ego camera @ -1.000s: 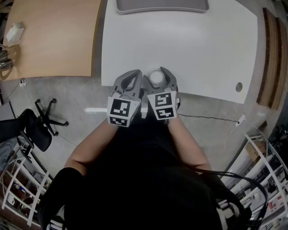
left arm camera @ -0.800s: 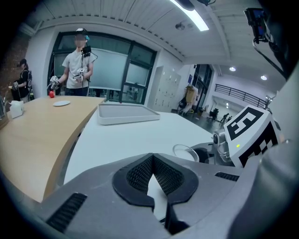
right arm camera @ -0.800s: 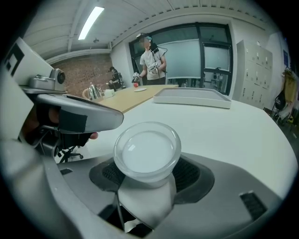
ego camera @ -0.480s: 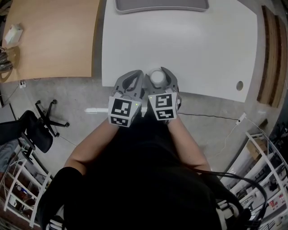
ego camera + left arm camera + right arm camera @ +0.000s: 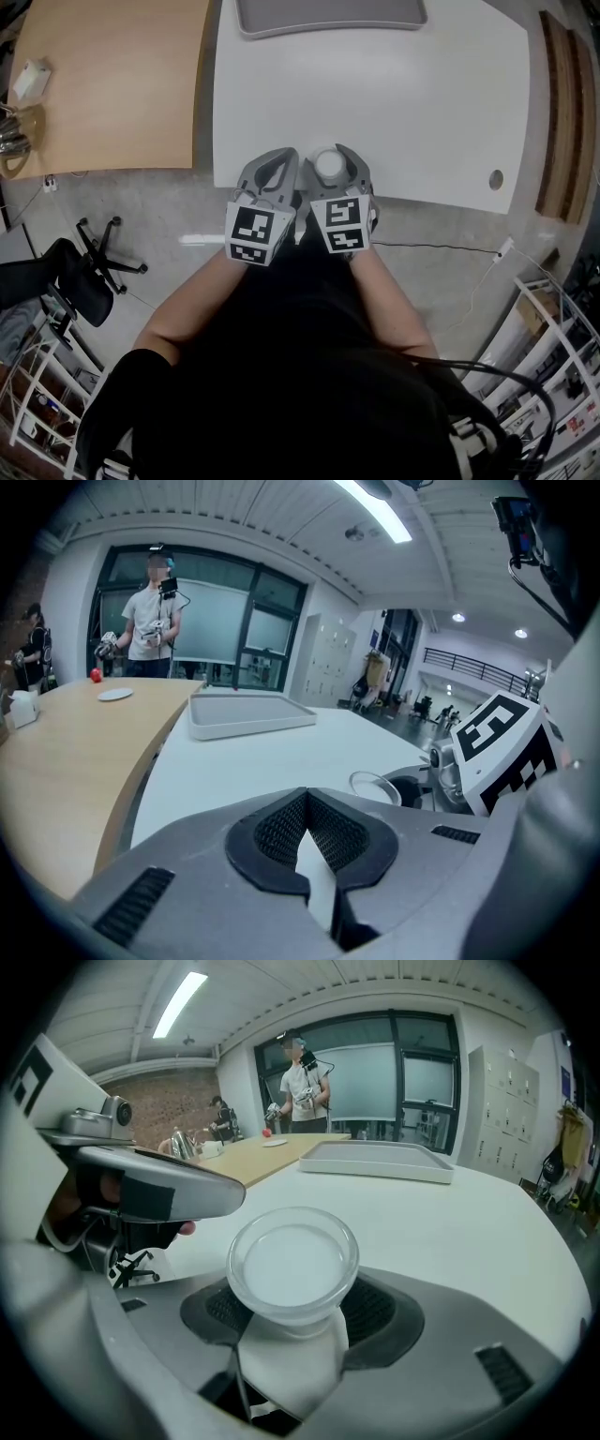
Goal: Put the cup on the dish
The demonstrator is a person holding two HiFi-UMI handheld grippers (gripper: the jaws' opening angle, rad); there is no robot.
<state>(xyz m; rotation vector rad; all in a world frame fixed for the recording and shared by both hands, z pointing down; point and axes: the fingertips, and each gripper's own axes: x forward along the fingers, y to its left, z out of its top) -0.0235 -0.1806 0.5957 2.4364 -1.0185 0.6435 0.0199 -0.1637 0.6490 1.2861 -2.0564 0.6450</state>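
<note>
My right gripper [image 5: 330,157] is clamped on the small translucent white plastic cup [image 5: 292,1265], its jaws closed around the cup's lower body with the open rim facing up. My left gripper [image 5: 277,161] sits just beside it with its jaws brought together and nothing between the pads. Both hover at the near edge of the white rectangular table [image 5: 375,103]. From up here I can't quite tell whether the cup's base is off the tabletop. The shallow grey rectangular tray [image 5: 328,14] lies at the far edge, well apart from the cup.
</note>
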